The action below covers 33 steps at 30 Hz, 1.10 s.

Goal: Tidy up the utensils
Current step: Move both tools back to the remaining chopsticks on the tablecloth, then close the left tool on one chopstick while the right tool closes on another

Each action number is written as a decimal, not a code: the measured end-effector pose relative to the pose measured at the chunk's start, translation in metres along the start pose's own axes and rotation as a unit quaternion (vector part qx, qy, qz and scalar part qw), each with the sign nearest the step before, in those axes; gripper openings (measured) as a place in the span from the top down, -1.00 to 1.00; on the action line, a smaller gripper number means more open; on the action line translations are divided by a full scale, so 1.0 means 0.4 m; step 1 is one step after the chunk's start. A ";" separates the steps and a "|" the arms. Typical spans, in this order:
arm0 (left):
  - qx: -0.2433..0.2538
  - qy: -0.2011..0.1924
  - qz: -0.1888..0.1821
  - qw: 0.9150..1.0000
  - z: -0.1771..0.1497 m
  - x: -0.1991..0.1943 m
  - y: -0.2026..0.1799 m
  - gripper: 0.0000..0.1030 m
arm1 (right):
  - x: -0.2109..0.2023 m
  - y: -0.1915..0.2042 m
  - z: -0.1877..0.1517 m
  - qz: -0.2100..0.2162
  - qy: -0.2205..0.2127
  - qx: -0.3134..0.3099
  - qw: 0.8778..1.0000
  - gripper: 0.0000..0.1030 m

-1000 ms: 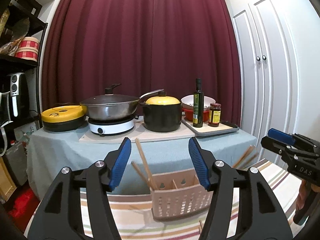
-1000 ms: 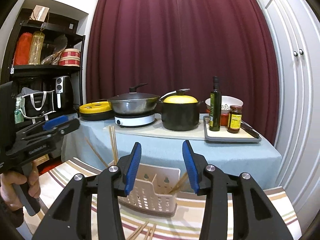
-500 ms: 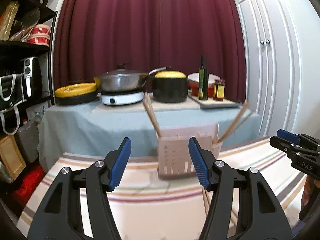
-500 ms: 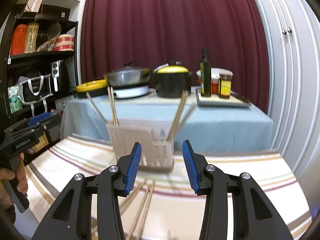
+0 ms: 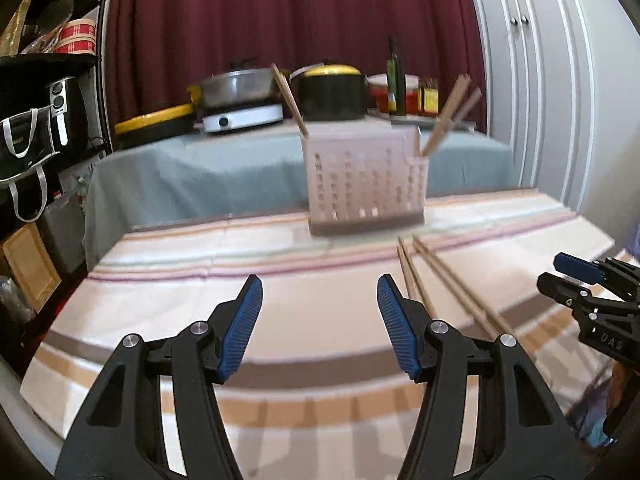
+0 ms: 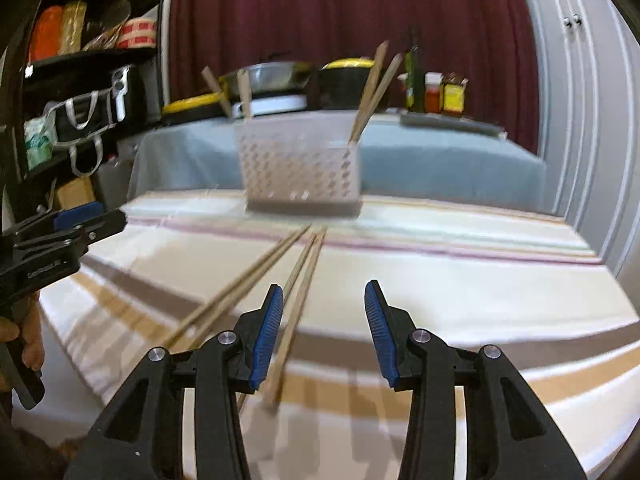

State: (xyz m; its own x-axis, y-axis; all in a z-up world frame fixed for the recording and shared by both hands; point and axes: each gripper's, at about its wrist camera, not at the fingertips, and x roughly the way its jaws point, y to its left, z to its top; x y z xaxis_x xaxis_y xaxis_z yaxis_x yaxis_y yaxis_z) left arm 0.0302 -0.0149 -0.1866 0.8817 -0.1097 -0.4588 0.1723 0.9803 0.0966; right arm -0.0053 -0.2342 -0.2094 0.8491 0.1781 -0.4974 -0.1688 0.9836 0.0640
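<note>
The left gripper hung wide and empty above the striped cloth. To its right, loose chopsticks lay on the cloth, their long axis running from near the basket back toward the person. The right gripper was nearer, also wide and empty; the sticks passed just beside its left finger, so it probably needed a small leftward shift.

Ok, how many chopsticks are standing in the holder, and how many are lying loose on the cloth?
Chopsticks standing in the holder: 4
Chopsticks lying loose on the striped cloth: 4
Total: 8 chopsticks
</note>
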 end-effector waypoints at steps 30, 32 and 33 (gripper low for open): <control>-0.006 0.054 -0.037 0.998 -0.119 0.009 -0.073 -0.14 | 0.042 -0.010 -0.086 0.009 0.046 0.010 0.999 0.86; -0.006 0.057 -0.041 0.998 -0.124 0.013 -0.080 -0.13 | 0.040 -0.019 -0.087 0.007 0.045 0.014 0.999 0.86; -0.006 0.059 -0.042 0.997 -0.126 0.015 -0.083 -0.12 | 0.039 -0.024 -0.088 0.005 0.044 0.015 0.999 0.86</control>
State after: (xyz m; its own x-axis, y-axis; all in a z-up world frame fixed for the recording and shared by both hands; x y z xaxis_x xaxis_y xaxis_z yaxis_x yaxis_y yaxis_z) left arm 0.0078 -0.0399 -0.2370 0.8063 -0.1730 -0.5657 0.2385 0.9702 0.0432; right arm -0.0081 -0.2418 -0.2482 0.7998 0.1863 -0.5707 -0.1608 0.9824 0.0952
